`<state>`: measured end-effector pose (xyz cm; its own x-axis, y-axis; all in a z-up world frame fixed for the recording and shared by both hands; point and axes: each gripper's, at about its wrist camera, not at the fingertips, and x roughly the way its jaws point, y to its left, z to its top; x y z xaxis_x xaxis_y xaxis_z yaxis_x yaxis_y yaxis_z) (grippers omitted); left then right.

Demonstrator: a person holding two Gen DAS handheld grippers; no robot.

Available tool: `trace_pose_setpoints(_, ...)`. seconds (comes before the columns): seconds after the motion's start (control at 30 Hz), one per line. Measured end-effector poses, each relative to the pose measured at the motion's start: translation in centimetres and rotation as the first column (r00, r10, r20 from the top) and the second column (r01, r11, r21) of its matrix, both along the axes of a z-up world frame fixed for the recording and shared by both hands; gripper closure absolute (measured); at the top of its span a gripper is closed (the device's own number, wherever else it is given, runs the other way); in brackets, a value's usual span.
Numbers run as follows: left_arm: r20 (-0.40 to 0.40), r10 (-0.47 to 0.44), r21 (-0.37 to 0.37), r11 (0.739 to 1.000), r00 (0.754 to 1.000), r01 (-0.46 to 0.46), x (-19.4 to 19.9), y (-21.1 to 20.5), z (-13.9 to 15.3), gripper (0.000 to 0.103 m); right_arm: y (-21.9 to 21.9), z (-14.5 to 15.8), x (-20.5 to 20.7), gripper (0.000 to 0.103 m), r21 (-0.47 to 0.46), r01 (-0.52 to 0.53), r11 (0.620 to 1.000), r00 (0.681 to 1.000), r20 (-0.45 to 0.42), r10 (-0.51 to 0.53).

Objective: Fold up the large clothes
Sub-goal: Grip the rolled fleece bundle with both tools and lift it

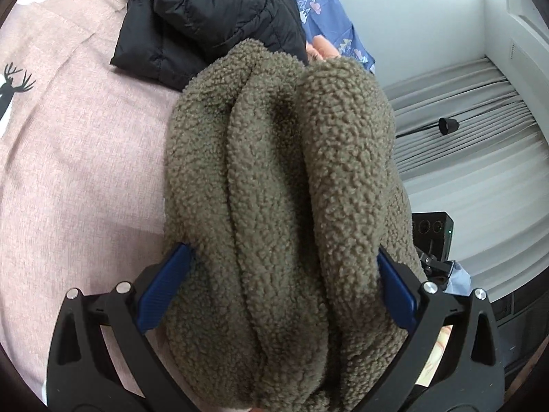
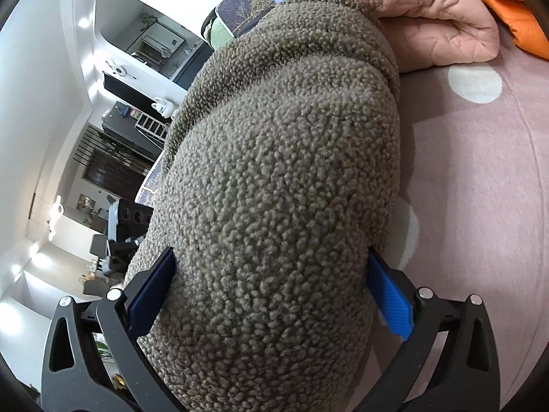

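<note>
Both tools are full of the same thing: a thick olive-brown sherpa fleece garment (image 1: 281,206), bunched into fat rolls and held up above the bed. The left gripper (image 1: 284,267) has its blue-padded fingers (image 1: 164,288) spread wide around a bundle of three or four folds, and the pads press into the pile on both sides, so it is grasping the fleece. The right gripper (image 2: 271,271) does the same further along, its blue pads (image 2: 391,302) sunk into either flank of a single rounded mass of the fleece garment (image 2: 284,171). Under and to the side lies the dusty pink bedsheet (image 1: 75,158), printed with white dots and a black-and-white deer (image 1: 10,89). Beyond the fleece, on the sheet, sits a crumpled black quilted puffer jacket (image 1: 206,17), touching or just behind the fleece's far edge. A blue cloth with a tree pattern (image 1: 322,3) lies beside the jacket. In the right wrist view, a rolled peach-pink quilted blanket (image 2: 425,17) rests on the pink bedsheet (image 2: 480,189) just past the fleece, with a bright orange padded item (image 2: 507,3) against it. Grey pleated curtains (image 1: 463,110) hang at the room's edge.
</note>
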<state>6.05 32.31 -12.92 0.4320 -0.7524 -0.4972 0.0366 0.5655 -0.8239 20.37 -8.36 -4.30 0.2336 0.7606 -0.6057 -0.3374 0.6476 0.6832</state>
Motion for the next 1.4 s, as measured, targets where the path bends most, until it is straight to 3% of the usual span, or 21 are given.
trace_pose_setpoints(0.2, -0.075, -0.055, -0.129, 0.991, 0.996, 0.045, 0.5, -0.6, -1.7, 0.002, -0.8, -1.3, 0.8, 0.001, 0.076, 0.000, 0.997, 0.999, -0.047, 0.004)
trace_pose_setpoints(0.3, -0.074, -0.082, -0.242, 0.968, 0.994, 0.061, 1.9, -1.0, -3.3, 0.002, -1.6, -2.8, 2.6, 0.001, 0.145, 0.008, 0.989, 0.996, -0.094, 0.006)
trace_pose_setpoints(0.37, -0.064, -0.088, -0.270, 0.961, 0.994, 0.067, 2.4, -1.3, -3.4, 0.002, -2.0, -3.3, 3.1, 0.001, 0.177, 0.004, 0.984, 0.994, -0.110, 0.016)
trace_pose_setpoints(0.47, -0.045, -0.083, -0.288, 0.955, 0.995, 0.067, 2.6, -1.6, -3.3, 0.002, -2.7, -3.7, 2.9, 0.001, 0.205, -0.005, 0.979, 0.995, -0.092, 0.025)
trace_pose_setpoints(0.6, 0.004, -0.048, -0.319, 0.947, 0.999, 0.047, 1.1, -2.1, -2.6, 0.002, -2.8, -1.8, 0.5, 0.001, 0.217, -0.025, 0.976, 1.000, 0.020, 0.021)
trace_pose_setpoints(0.8, 0.102, -0.080, -0.281, 0.954, 0.992, 0.106, -1.9, -4.1, 1.9, 0.002, -2.9, 1.3, -2.7, 0.001, 0.247, -0.085, 0.965, 0.990, 0.130, 0.054)
trace_pose_setpoints(1.03, 0.185, -0.090, -0.302, 0.943, 0.979, 0.143, -4.1, -4.7, 5.6, 0.002, -3.5, 3.7, -4.4, 0.001, 0.283, -0.114, 0.952, 0.980, 0.190, 0.061)
trace_pose_setpoints(1.27, 0.248, 0.001, -0.294, 0.953, 0.969, 0.074, -7.4, -1.0, 8.8, 0.002, 0.6, 6.7, -3.5, 0.001, 0.296, -0.215, 0.931, 0.955, 0.265, 0.136)
trace_pose_setpoints(1.4, 0.296, 0.092, -0.263, 0.965, 0.951, -0.011, -9.5, 3.2, 12.0, 0.002, 5.1, 8.6, -1.1, 0.001, 0.326, -0.315, 0.891, 0.927, 0.308, 0.214)
